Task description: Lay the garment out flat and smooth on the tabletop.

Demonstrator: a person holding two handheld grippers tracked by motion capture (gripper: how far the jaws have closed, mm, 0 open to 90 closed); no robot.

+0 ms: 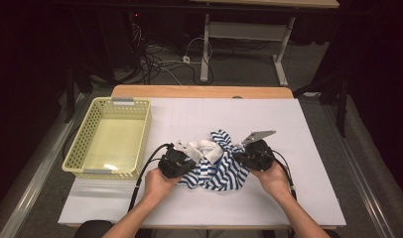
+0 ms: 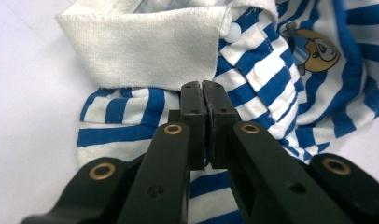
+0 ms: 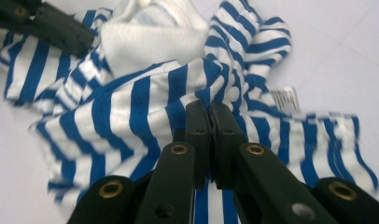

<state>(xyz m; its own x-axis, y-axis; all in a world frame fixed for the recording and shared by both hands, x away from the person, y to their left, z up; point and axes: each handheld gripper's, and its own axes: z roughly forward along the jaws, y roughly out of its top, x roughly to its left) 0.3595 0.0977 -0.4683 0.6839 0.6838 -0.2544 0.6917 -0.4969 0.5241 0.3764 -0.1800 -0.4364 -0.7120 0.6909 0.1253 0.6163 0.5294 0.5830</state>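
Hands: each holds a gripper at the near desk [image 1: 299,198] edge.
Left gripper [image 2: 203,88]: fingers pinched on striped shirt [image 1: 217,168] — below its white collar [image 2: 145,51].
Right gripper [image 3: 209,108]: fingers clamped on shirt fabric.
Basket [image 1: 90,148]: far left — apart.

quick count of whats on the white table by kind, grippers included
striped shirt: 1
yellow basket: 1
grippers: 2, left gripper and right gripper, both shut at the shirt
total: 4
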